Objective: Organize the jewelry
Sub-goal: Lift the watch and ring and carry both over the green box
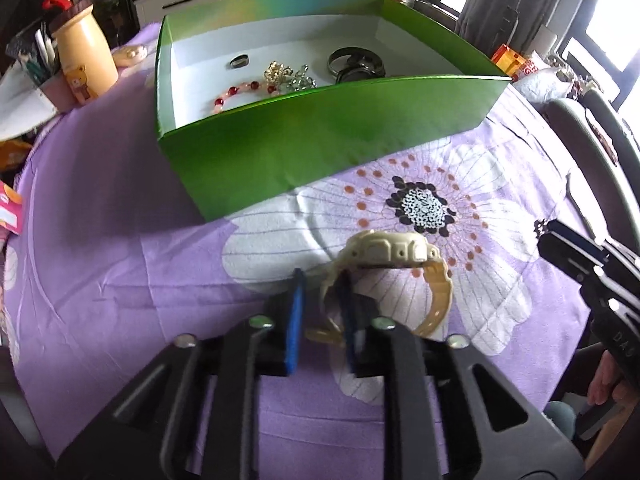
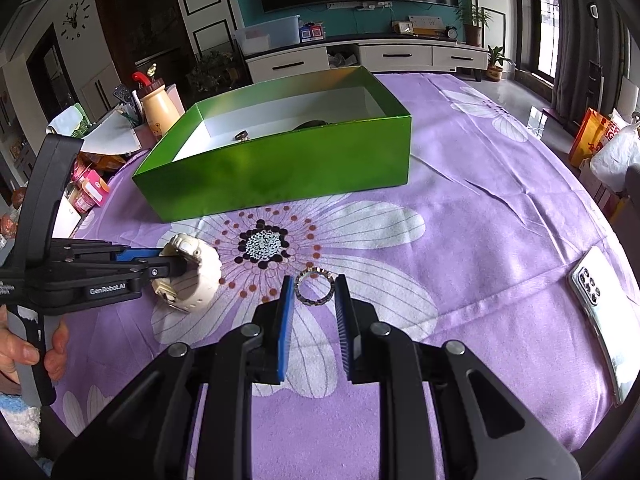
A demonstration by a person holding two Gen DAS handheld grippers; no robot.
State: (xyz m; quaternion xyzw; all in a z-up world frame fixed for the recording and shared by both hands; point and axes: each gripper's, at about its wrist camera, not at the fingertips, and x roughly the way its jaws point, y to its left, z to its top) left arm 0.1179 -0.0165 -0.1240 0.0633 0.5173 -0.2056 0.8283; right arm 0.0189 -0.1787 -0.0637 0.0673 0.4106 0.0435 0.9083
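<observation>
Left gripper (image 1: 320,280) is down at the cream watch (image 1: 394,250), which stands on its edge on the purple flowered cloth (image 1: 120,260) of the worktop, just in front of the green box (image 1: 320,132). One of its fingers (image 1: 347,320) is tucked inside the loop of the strap, and the other sits outside. The gap between them is narrow, with the strap in it, and a sliver of cloth shows between the outer pad and the strap, so there is no squeeze on it here. A hand (image 2: 24,352) grips that tool's handle at the worktop's edge.

Over to the right gripper (image 2: 314,280): its fingers are set narrow too, either side of a small sparkly ring (image 2: 298,288) that lies flat on the white flower print. The pads are very close to its rim, and I cannot tell whether they touch it.

Inside the box there's a red bead bracelet (image 1: 236,94), a gold piece (image 1: 278,72), a dark ring (image 1: 240,61) and dark bangles (image 1: 354,62). A phone (image 2: 600,312) lies well off to the right.
</observation>
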